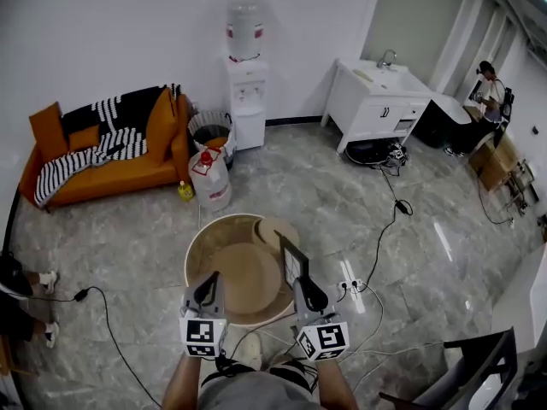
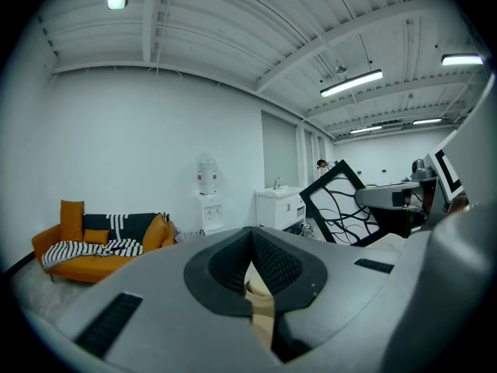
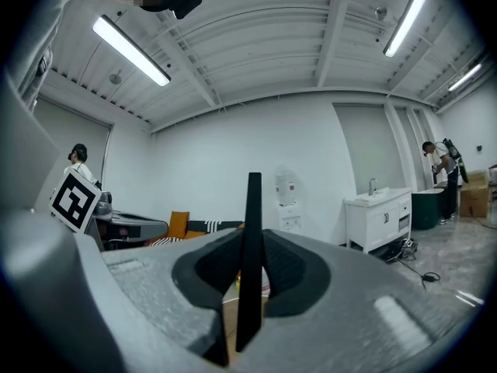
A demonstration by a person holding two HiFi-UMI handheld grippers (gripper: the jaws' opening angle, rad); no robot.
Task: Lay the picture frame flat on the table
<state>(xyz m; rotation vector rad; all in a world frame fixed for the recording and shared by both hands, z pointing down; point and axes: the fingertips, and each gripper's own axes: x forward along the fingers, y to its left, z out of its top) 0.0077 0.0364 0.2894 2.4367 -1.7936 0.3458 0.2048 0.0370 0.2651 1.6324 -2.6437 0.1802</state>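
The orange sofa (image 1: 111,165) by the wall carries a striped blanket (image 1: 81,161) and orange cushions (image 1: 49,129). A white cabinet (image 1: 376,105) has a basin and tap set in its top. The white dispenser (image 1: 248,101) bears a clear bottle (image 1: 244,31); what it holds cannot be made out. Just left of it a round bin (image 1: 209,131) has something orange inside. In front of the bin a large jug (image 1: 209,179) with a red cap stands on the floor, and a small yellow bottle (image 1: 185,191) stands beside it.

Nearest the person is a round tan table (image 1: 195,254) with a paler rim. The frame (image 1: 292,261) is over its right part. It is not flat but up on edge and tilted, with one corner highest. It is black-edged, and its pale panel bears dark branching lines. Whether it touches the tabletop cannot be told.

Both forearms (image 1: 178,384) reach forward side by side from the bottom of the head view. Each gripper carries a marker cube (image 1: 201,336) and lies over the near edge of the table.

The right gripper (image 1: 301,282) points about level and is clamped on the frame's thin black edge, which rises straight up between its pads. The left gripper (image 1: 211,278) dips slightly. Its jaws are closed together with nothing between them, and it is well apart from the frame.
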